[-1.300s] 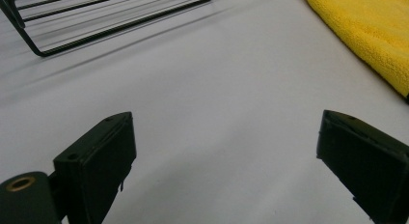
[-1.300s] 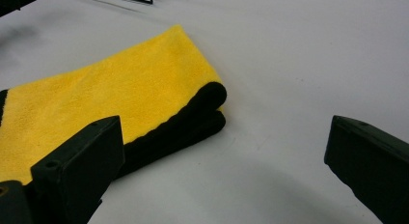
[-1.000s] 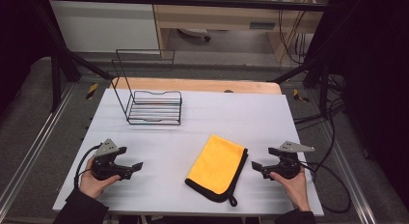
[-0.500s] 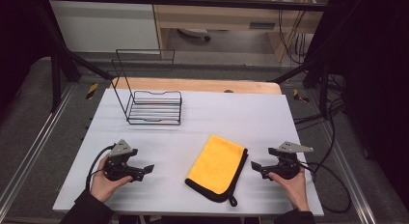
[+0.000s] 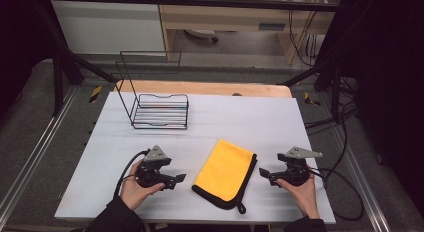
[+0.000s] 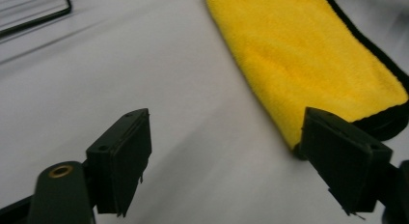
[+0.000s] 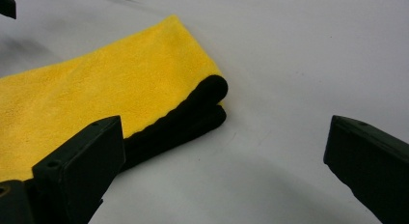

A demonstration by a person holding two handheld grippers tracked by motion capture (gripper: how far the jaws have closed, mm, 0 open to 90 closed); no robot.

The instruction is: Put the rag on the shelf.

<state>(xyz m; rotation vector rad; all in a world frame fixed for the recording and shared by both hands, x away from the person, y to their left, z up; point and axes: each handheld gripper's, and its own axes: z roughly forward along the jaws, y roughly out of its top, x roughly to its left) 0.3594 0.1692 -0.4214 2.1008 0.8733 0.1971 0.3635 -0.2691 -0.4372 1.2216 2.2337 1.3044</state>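
A folded yellow cloth (image 5: 224,170) with a black border is laid flat on the white table (image 5: 240,117), near its front edge and between the two hands. The left gripper (image 5: 177,178) is held just beside the cloth's left edge, apart from it; its jaws have just been closing a little, yet they are seen standing wide apart in the left gripper view, with only bare table and the cloth's near corner (image 6: 308,64) between them and nothing pressed. The far end of the cloth is cut off by the top of that view, and a blurred strip of the wire rack (image 6: 34,11) is barely made out at the upper left. The right gripper (image 5: 263,173) is held near the cloth's right edge; its jaws are likewise spread wide and nothing is gripped. In the right gripper view the black-edged fold (image 7: 193,113) is partly hidden behind the left-hand jaw, and the cloth is cut off at the left border. The small loop (image 5: 241,209) at the cloth's near corner is shown in the high view. Both forearms are cut off at the bottom of that view.
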